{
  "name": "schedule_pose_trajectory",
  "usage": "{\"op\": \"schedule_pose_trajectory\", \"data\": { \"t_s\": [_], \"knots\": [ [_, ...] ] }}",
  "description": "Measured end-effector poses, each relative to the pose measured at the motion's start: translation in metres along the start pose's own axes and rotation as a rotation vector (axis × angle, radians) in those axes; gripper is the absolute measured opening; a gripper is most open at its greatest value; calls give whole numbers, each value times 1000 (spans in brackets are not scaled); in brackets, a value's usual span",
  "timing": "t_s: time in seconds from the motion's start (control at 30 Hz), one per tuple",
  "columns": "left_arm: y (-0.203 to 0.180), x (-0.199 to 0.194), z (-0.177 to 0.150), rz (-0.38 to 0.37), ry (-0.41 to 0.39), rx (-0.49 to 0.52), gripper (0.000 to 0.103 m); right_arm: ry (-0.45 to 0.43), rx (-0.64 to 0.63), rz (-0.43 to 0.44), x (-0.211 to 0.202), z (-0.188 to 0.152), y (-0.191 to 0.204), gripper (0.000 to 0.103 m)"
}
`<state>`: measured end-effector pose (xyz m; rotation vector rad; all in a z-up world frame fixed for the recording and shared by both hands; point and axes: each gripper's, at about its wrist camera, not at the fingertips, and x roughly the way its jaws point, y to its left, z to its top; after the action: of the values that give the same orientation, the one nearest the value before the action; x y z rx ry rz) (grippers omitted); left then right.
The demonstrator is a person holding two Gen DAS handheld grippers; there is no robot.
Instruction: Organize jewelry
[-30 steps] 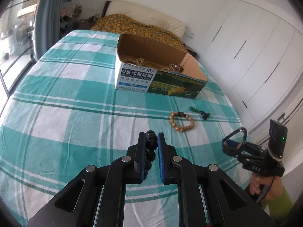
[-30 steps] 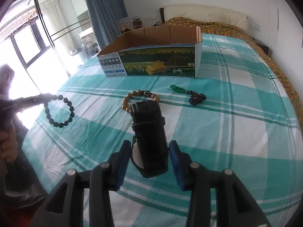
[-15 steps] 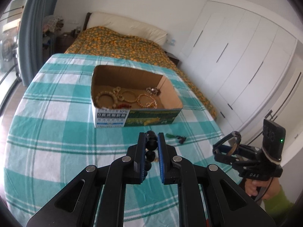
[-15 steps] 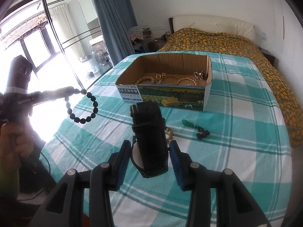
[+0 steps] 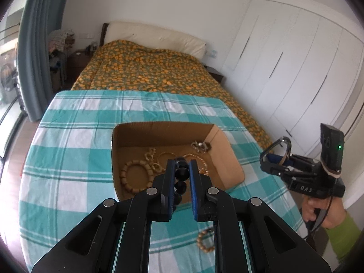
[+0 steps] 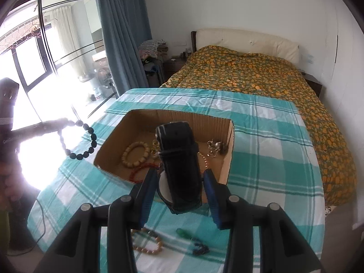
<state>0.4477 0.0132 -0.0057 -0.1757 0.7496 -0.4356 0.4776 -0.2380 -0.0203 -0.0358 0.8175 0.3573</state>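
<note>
Jewelry of tan wooden beads and gold chains (image 5: 145, 168) lies in the open brown cardboard box (image 5: 229, 159) on the teal-and-white checked worktop (image 5: 68, 150). The left gripper (image 5: 181, 170) is pinched tight on a black bead bracelet (image 6: 78, 141), which dangles just beside the box. The right gripper (image 6: 179, 182) clamps a black-strapped wristwatch (image 6: 179, 157) above the box's near wall. Another tan bead bracelet (image 6: 147, 242) and a green-and-dark pendant string (image 6: 193, 242) lie on the cloth.
</note>
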Motion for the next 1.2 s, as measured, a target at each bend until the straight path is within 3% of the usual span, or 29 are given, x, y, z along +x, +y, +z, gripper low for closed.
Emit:
{"op": "schedule_pose_trajectory", "data": {
  "t_s": [0.47, 0.5, 0.53, 0.57, 0.63, 0.67, 0.73, 0.87, 0.93, 1.2],
  "knots": [
    [36, 97, -4, 119, 127, 4, 12, 140, -27, -69, 134, 30, -31, 44],
    [37, 100, -6, 146, 127, 5, 13, 143, -27, -61, 137, 31, -30, 48],
    [39, 101, -6, 172, 126, -1, 25, 140, -26, -61, 139, 31, -30, 51],
    [39, 99, -7, 189, 123, -9, 46, 134, -21, -71, 138, 31, -30, 54],
    [39, 85, -10, 200, 79, -23, 67, 95, -8, -78, 124, 30, -28, 54],
    [37, 77, -11, 203, 57, -21, 71, 71, -3, -76, 115, 29, -27, 54],
    [32, 59, -16, 209, 29, -8, 73, 11, 3, -85, 88, 25, -25, 54],
    [12, 15, -41, 203, -18, 22, 87, -97, 12, -100, 24, 2, -16, 67],
    [3, 0, -60, 199, -24, 31, 91, -131, 13, -117, -1, -16, -11, 68],
    [-26, -9, -155, 214, 72, 9, 92, -122, 47, -200, -43, -135, 14, 68]
  ]
}}
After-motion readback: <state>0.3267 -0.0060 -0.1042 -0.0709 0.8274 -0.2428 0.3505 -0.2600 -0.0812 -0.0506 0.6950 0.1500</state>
